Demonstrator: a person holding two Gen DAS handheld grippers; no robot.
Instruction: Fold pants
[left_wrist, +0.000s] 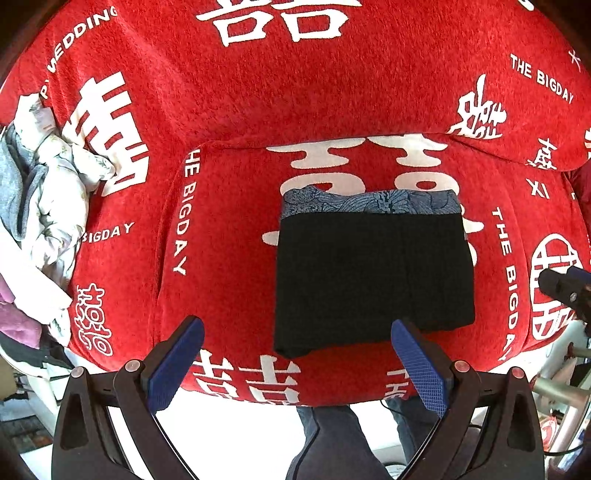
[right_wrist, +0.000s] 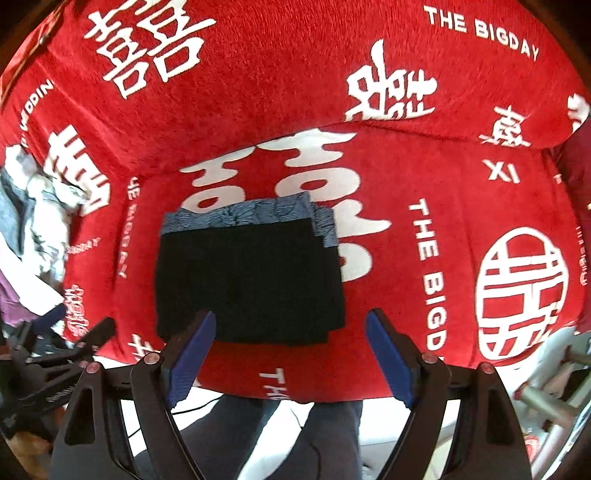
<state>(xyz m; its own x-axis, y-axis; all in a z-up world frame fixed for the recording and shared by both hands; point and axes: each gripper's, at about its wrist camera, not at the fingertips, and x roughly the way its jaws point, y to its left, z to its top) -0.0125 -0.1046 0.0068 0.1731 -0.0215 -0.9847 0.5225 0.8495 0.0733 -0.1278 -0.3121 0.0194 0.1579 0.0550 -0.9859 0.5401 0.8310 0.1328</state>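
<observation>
The black pants (left_wrist: 373, 280) lie folded into a compact rectangle on the red seat cushion (left_wrist: 229, 258), with a blue patterned waistband (left_wrist: 369, 201) showing along the far edge. My left gripper (left_wrist: 295, 365) is open and empty, above the cushion's front edge, just short of the pants. In the right wrist view the folded pants (right_wrist: 247, 284) lie ahead and left, waistband (right_wrist: 251, 218) at the far side. My right gripper (right_wrist: 291, 354) is open and empty, near the front edge of the pants. The right gripper also shows at the right edge of the left wrist view (left_wrist: 565, 288).
The sofa is covered in red cloth with white lettering (right_wrist: 332, 74). A pile of loose clothes (left_wrist: 40, 192) lies on the left of the sofa, also in the right wrist view (right_wrist: 33, 221). The person's legs (left_wrist: 347, 435) stand below the cushion edge. Metal frame parts (right_wrist: 554, 398) lie at lower right.
</observation>
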